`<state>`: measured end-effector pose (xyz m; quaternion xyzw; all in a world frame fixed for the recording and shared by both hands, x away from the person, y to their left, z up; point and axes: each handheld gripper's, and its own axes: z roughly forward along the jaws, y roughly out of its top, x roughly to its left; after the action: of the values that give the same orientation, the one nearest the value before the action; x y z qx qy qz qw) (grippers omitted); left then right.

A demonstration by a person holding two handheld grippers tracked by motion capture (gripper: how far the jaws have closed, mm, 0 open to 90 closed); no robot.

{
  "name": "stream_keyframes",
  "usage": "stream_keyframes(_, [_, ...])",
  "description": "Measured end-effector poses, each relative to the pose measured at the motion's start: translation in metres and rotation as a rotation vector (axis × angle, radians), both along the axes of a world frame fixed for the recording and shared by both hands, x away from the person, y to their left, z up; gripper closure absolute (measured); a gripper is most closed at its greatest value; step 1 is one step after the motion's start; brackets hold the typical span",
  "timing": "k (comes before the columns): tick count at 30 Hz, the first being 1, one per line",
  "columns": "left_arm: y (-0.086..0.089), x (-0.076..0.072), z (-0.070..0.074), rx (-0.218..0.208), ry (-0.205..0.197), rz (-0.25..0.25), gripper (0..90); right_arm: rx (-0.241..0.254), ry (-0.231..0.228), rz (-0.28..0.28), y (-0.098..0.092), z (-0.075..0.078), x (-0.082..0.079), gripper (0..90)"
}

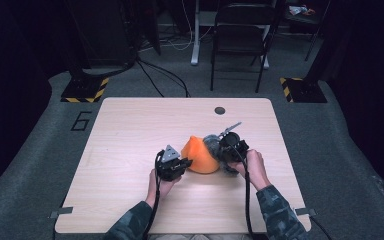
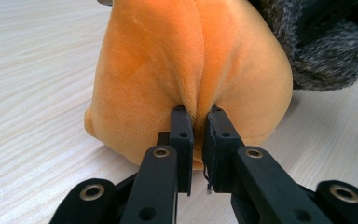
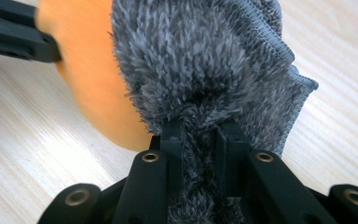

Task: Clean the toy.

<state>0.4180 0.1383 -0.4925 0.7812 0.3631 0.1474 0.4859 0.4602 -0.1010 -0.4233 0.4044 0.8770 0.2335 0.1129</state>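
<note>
Orange plush point(image 1: 200, 155) — grey cloth point(image 1: 213, 145) alongside

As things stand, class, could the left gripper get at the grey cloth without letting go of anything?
Probably not. The left gripper is shut on a pinch of the orange plush, and that plush sits between it and the grey cloth, which the right gripper already clamps on the far side.

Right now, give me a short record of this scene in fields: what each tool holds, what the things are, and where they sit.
surface: light wooden table
left tool: shut, pinching a fold of the orange plush piece
right tool: shut on a fold of the grey fuzzy cloth
orange plush piece: rests on the table, near the middle
grey fuzzy cloth: right beside the orange piece, touching it
hands: one on each tool, coming in from the near edge
</note>
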Motion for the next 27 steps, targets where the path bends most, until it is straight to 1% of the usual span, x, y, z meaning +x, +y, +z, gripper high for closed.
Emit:
stream_keyframes(2, [0.0, 0.0, 0.0, -0.008, 0.009, 0.001, 82.7, -0.009, 0.014, -0.011, -0.004, -0.005, 0.003, 75.9])
stream_keyframes(3, [0.0, 0.0, 0.0, -0.003, 0.012, -0.002, 82.7, -0.009, 0.028, -0.018, -0.006, -0.007, 0.004, 75.8])
stream_keyframes(5, [0.0, 0.0, 0.0, -0.016, 0.009, 0.005, 82.7, -0.021, 0.055, -0.034, -0.01, -0.012, 0.007, 75.7])
stream_keyframes(6, [0.0, 0.0, 0.0, -0.013, 0.008, 0.004, 82.6, -0.021, 0.069, -0.046, -0.012, -0.016, 0.008, 75.6])
stream_keyframes(7, [0.001, 0.001, 0.0, -0.015, 0.009, 0.006, 82.5, -0.026, 0.07, -0.046, -0.013, -0.018, 0.009, 75.6])
stream_keyframes(8, [0.001, 0.001, -0.001, -0.017, 0.011, 0.008, 82.3, -0.031, 0.084, -0.048, -0.015, -0.023, 0.011, 75.6])
stream_keyframes(9, [0.001, 0.001, -0.001, -0.019, 0.012, 0.008, 82.3, -0.045, 0.087, -0.048, -0.016, -0.027, 0.012, 75.5])
stream_keyframes(11, [0.003, 0.001, 0.0, -0.013, 0.015, -0.001, 82.2, -0.053, 0.104, -0.071, -0.016, -0.037, 0.014, 75.6])
stream_keyframes(13, [0.003, 0.001, 0.0, -0.015, 0.017, 0.0, 82.1, -0.074, 0.12, -0.07, -0.018, -0.045, 0.018, 75.6])
stream_keyframes(14, [0.003, 0.001, -0.001, -0.02, 0.012, 0.008, 82.0, -0.08, 0.135, -0.082, -0.018, -0.049, 0.019, 75.7])
stream_keyframes(15, [0.003, 0.001, -0.001, -0.022, 0.015, 0.008, 81.9, -0.079, 0.143, -0.075, -0.019, -0.051, 0.02, 75.7])
stream_keyframes(16, [0.004, 0.002, -0.001, -0.023, 0.014, 0.011, 81.8, -0.077, 0.14, -0.075, -0.02, -0.051, 0.021, 75.8])
stream_keyframes(18, [0.006, 0.002, -0.001, -0.01, 0.014, 0.008, 81.8, -0.085, 0.134, -0.085, -0.022, -0.046, 0.021, 76.0])
stream_keyframes(19, [0.006, 0.002, -0.001, -0.02, 0.02, 0.017, 81.8, -0.085, 0.127, -0.087, -0.023, -0.043, 0.02, 76.1])
stream_keyframes(20, [0.007, 0.003, -0.001, -0.02, 0.018, 0.021, 81.8, -0.075, 0.108, -0.091, -0.025, -0.035, 0.019, 76.1])
stream_keyframes(22, [0.007, 0.003, -0.002, -0.021, 0.022, 0.024, 81.7, -0.035, 0.063, -0.099, -0.029, -0.018, 0.015, 76.2])
stream_keyframes(24, [0.008, 0.004, -0.002, -0.025, 0.023, 0.03, 81.8, 0.036, 0.015, -0.089, -0.03, 0.001, 0.01, 76.2])
stream_keyframes(26, [0.008, 0.004, -0.003, -0.028, 0.023, 0.034, 81.7, 0.069, -0.015, -0.047, -0.025, 0.014, 0.003, 76.1])
stream_keyframes(27, [0.008, 0.004, -0.003, -0.029, 0.024, 0.034, 81.6, 0.093, -0.03, -0.029, -0.02, 0.018, 0.0, 76.2])
